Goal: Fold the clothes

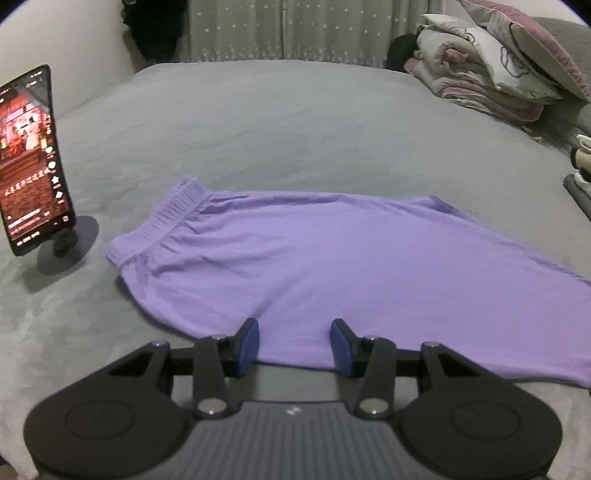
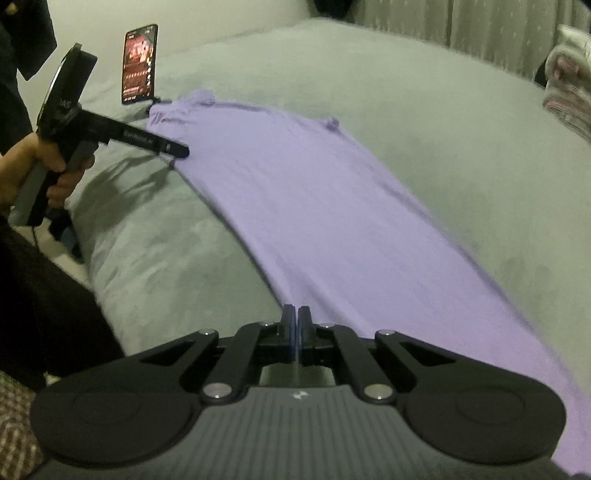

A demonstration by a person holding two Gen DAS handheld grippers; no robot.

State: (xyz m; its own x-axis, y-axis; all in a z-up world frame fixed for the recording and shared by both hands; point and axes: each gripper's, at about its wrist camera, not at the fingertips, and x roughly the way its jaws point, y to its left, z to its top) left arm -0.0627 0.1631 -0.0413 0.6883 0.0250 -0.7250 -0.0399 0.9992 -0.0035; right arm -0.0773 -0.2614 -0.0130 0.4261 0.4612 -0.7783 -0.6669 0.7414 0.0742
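Observation:
Purple pants [image 1: 314,266] lie flat on the grey bed [image 1: 295,129], folded lengthwise, elastic waistband at the far left. My left gripper [image 1: 294,345] is open, its blue pads either side of the pants' near edge, just above it. It also shows from the side in the right wrist view [image 2: 177,149], at the pants' [image 2: 332,221] left edge near the waist. My right gripper [image 2: 296,332] is shut at the near end of the pants; the cloth edge meets the jaws, and it appears pinched there.
A phone [image 1: 31,158] with a lit screen stands on a round stand at the bed's left; it also shows in the right wrist view [image 2: 139,62]. Folded quilts and pillows [image 1: 498,62] are stacked at the far right. Curtains [image 1: 295,26] hang behind the bed.

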